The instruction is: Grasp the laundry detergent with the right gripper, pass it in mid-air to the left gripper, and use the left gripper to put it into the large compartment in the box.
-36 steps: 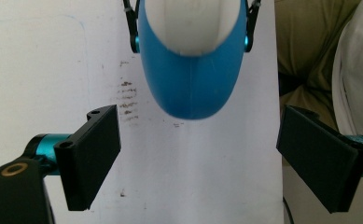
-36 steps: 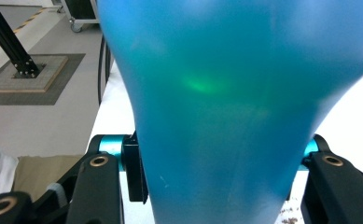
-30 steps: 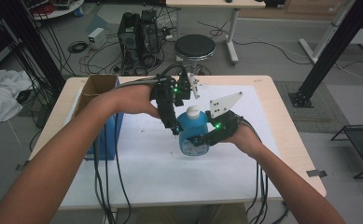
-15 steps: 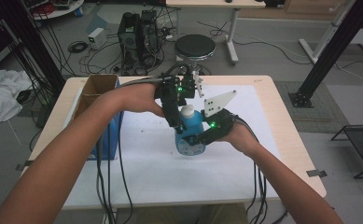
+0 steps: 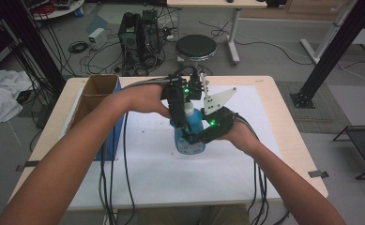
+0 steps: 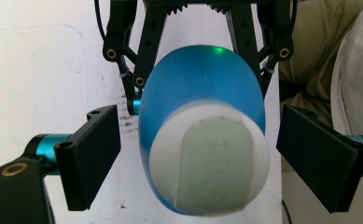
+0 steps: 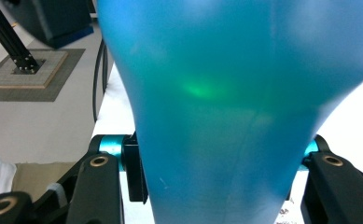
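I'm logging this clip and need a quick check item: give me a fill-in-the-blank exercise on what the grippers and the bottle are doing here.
1. The right gripper is shut on the body of the ____ bottle.
2. The bottle's cap is ____ in colour.
3. The left gripper has its jaws ____ on either side of the cap, not touching it.
4. The bottle stands on a white sheet, with a ____ box to its left in the high view.

Missing words: blue; white; open; cardboard

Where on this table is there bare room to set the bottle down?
The white sheet is bare along the near edge, between the two forearms, and on the right, beyond the right gripper. It is crowded at the middle, where both grippers meet at the bottle, and at left by the box.
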The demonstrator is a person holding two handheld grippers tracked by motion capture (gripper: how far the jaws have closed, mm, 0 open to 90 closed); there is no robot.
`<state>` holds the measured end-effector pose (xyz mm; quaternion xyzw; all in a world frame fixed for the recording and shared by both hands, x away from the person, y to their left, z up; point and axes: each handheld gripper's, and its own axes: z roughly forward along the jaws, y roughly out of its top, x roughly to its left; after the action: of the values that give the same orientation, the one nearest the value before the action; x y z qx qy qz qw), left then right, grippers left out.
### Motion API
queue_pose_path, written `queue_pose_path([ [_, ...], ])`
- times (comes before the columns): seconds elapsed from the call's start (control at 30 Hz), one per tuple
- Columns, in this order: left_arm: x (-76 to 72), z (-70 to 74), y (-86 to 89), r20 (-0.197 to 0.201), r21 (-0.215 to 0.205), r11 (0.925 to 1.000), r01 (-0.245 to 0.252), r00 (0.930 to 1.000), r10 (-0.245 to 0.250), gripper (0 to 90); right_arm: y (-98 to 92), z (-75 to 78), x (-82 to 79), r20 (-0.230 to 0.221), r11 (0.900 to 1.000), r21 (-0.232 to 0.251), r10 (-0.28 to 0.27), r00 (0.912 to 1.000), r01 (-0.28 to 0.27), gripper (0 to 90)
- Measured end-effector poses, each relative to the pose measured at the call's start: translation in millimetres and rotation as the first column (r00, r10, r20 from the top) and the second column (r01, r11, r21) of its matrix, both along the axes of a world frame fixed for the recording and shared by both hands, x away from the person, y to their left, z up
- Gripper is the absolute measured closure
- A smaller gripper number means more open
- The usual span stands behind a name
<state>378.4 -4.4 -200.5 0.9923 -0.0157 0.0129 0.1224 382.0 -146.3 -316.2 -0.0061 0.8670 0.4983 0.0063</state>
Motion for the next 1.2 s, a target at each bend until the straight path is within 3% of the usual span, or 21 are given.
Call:
queue_pose_path([
  [0.63, 2.1, -6.7, -3.1, 0.014, 0.02, 0.9998, 0.001, 0.9999, -0.002, 14.0, 2.0, 3.5, 0.6, -0.01, 1.0, -0.008, -0.003, 0.9999, 0.003, 44.6],
  [0.8, 1.9, -7.2, -3.5, 0.012, 0.022, 0.9997, 0.012, 0.9998, -0.012, 18.7, 1.9, 4.1, -0.5, -0.032, 1.0, -0.004, -0.008, 0.9995, 0.008, 44.6],
  [0.97, 1.3, -7.5, -3.5, 0.014, 0.027, 0.9994, 0.023, 0.9996, -0.023, 24.8, 1.7, 3.8, 0.2, -0.019, 1.0, -0.007, -0.004, 0.9998, 0.004, 44.6],
  [1.2, 1.4, -7.3, -3.3, 0.014, 0.03, 0.9993, 0.023, 0.9996, -0.024, 24.8, 0.6, 4.1, 1.2, -0.019, 1.0, -0.007, -0.005, 0.9998, 0.005, 44.6],
])
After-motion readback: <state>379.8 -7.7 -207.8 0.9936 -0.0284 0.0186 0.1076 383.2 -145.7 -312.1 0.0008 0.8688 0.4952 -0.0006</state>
